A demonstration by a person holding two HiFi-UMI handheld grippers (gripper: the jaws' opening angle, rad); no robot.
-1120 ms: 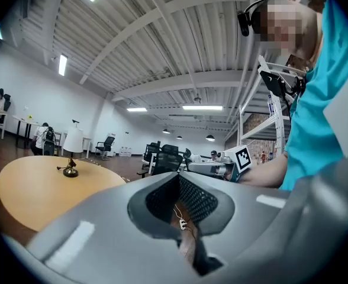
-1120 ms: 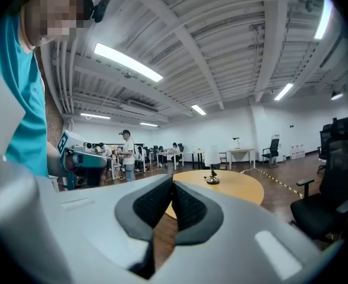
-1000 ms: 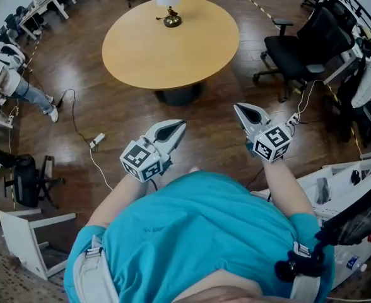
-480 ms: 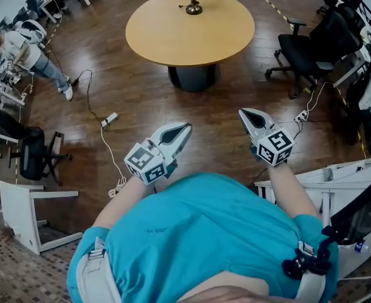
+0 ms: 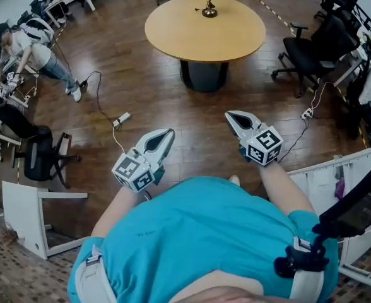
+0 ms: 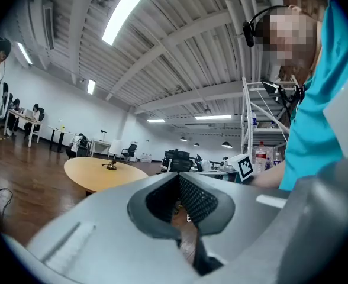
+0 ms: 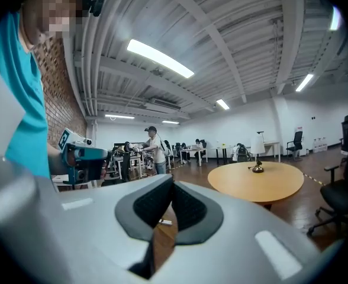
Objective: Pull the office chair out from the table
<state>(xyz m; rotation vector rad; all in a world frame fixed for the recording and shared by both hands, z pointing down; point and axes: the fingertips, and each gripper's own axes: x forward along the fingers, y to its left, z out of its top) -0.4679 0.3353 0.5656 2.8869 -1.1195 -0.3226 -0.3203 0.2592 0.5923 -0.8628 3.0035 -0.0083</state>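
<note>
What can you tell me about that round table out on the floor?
The round table has a smooth, light wood-coloured top on one dark central pedestal, standing upright on the dark wooden floor. A small lamp with a brass-looking base and white shade stands near its far edge. The nearest black office chair stands apart, on its right.
</note>
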